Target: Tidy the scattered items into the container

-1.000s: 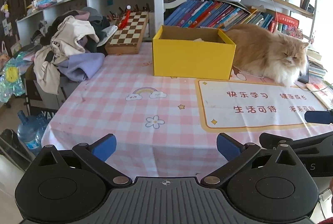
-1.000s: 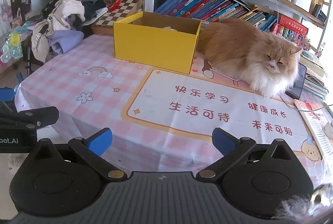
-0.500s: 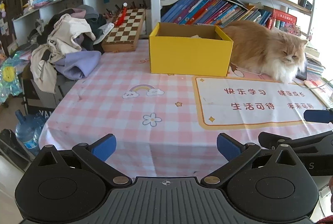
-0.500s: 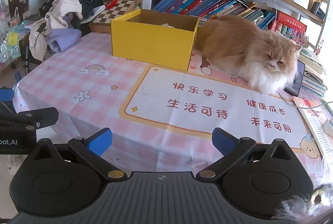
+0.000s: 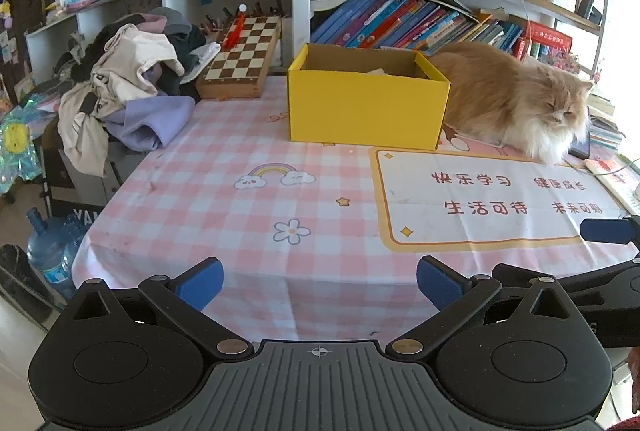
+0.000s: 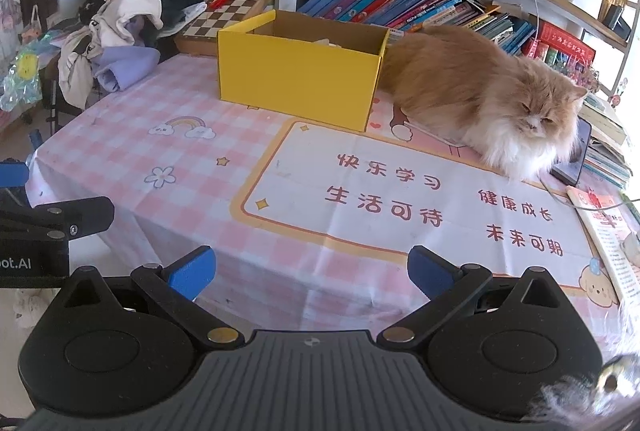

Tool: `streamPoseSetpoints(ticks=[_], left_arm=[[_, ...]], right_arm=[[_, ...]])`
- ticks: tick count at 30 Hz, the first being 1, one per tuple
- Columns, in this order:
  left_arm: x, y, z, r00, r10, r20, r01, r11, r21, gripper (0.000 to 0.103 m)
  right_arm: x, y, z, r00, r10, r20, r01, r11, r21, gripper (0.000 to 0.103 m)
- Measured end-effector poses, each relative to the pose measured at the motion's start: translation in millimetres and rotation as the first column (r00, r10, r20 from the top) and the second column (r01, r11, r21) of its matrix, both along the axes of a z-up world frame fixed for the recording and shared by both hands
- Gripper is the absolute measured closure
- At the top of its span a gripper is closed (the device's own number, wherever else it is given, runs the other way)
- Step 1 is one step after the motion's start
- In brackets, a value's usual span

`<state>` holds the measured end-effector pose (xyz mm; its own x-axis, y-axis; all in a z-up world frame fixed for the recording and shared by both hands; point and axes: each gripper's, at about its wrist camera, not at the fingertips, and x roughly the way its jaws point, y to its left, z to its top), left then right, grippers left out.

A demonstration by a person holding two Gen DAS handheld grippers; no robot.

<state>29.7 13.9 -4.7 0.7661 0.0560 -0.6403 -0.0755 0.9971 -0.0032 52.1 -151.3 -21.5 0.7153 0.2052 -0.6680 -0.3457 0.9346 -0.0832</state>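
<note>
An open yellow cardboard box (image 5: 366,111) stands at the far side of the pink checked tablecloth (image 5: 224,199); it also shows in the right wrist view (image 6: 298,81). A pale item barely shows inside the box. My left gripper (image 5: 319,281) is open and empty, off the table's near edge. My right gripper (image 6: 311,273) is open and empty, also at the near edge, to the right of the left one. No loose items show on the cloth.
An orange long-haired cat (image 5: 516,103) lies right of the box, touching it. A chessboard (image 5: 240,59) and a pile of clothes (image 5: 128,87) sit at the far left. Books (image 6: 608,231) lie at the table's right edge. Shelves stand behind.
Both grippers have drawn back slightly from the table and risen a little; the box and cat look a bit farther away. Both stay open.
</note>
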Motion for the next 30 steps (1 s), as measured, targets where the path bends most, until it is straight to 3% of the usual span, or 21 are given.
streamPoseSetpoints(ticks=[30], left_arm=[[0.0,-0.8,-4.8,1.0,-0.02,-0.012,0.02,1.0,-0.024,0.0]], right_arm=[[2.5,-0.6,-3.0,1.0,-0.011,-0.019,0.011,1.0,-0.001,0.0]])
